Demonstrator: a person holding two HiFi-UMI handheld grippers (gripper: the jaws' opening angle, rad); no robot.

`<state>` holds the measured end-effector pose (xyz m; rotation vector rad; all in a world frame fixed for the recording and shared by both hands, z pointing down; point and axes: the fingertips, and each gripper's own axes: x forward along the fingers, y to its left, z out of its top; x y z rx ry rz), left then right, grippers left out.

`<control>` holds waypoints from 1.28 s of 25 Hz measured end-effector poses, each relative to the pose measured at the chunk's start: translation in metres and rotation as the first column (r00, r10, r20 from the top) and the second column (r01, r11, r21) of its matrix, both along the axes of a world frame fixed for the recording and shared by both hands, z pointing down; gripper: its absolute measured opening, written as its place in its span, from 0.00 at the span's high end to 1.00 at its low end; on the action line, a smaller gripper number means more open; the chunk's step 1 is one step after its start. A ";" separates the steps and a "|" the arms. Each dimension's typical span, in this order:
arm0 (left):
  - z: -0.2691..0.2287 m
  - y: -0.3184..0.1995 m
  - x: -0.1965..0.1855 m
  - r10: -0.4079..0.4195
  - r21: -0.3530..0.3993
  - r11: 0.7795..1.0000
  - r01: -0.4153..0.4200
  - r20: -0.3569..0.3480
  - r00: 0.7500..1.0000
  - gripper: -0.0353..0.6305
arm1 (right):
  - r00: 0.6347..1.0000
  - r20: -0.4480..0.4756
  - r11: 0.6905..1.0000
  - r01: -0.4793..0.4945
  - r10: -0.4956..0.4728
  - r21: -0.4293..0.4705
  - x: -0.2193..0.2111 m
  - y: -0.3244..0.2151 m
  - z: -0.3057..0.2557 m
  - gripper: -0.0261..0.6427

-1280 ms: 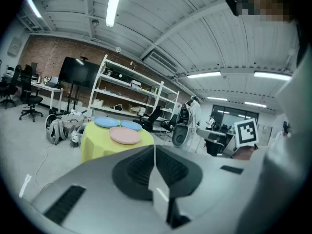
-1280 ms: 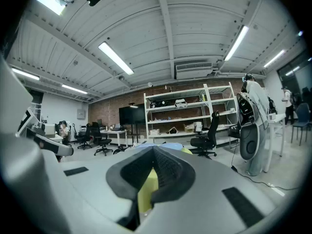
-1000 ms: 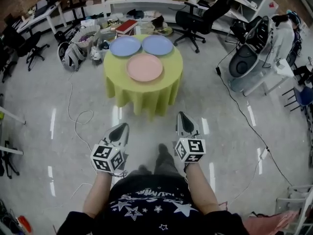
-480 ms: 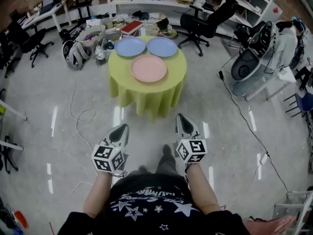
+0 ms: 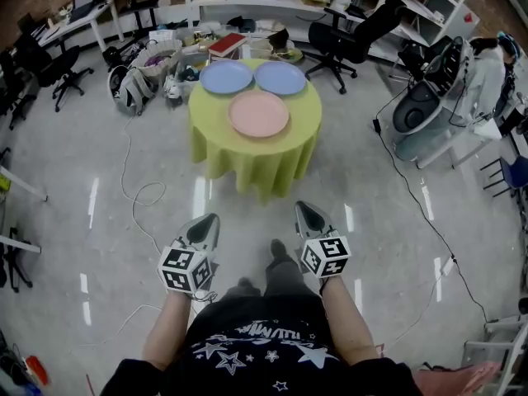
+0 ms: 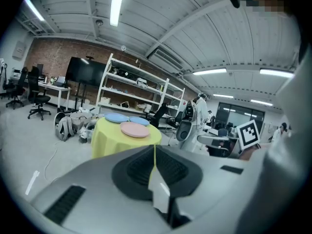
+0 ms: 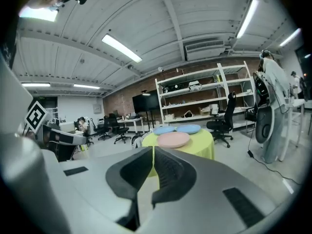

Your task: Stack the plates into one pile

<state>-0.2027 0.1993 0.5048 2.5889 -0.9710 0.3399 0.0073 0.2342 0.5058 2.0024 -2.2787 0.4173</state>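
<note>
The left gripper (image 5: pixel 206 221) and right gripper (image 5: pixel 307 209) both have their jaws pressed together on nothing, well apart from the yellow-clothed table (image 5: pixel 256 159). On the table lie the pink plate (image 5: pixel 259 114), left blue plate (image 5: pixel 226 77) and right blue plate (image 5: pixel 281 77), unstacked. An office chair (image 5: pixel 355 35) and a backpack (image 5: pixel 132 89) stand behind the table, and a cable (image 5: pixel 136 192) lies on the floor to its left.

— What do you see?
— My left gripper (image 6: pixel 155 155) fills the lower frame, jaws together, nothing between. Above it, left of centre: yellow table (image 6: pixel 109 139), one pink plate (image 6: pixel 134 129), two blue plates (image 6: pixel 115 117) (image 6: pixel 140 121).
</note>
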 end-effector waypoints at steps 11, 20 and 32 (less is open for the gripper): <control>0.011 -0.034 0.017 0.012 -0.032 0.999 -0.012 0.017 1.000 0.91 | 0.997 0.046 0.997 -0.066 0.068 -0.047 0.036 -0.023 0.017 0.94; 0.018 -0.084 0.029 -0.029 -0.078 0.996 0.030 0.018 0.999 0.91 | 0.993 0.072 0.995 -0.087 0.090 -0.049 0.061 -0.080 0.016 0.94; 0.023 -0.154 0.085 -0.075 -0.106 0.991 0.082 0.062 0.995 0.91 | 0.994 0.092 0.996 -0.046 0.053 -0.073 0.133 -0.168 0.018 0.94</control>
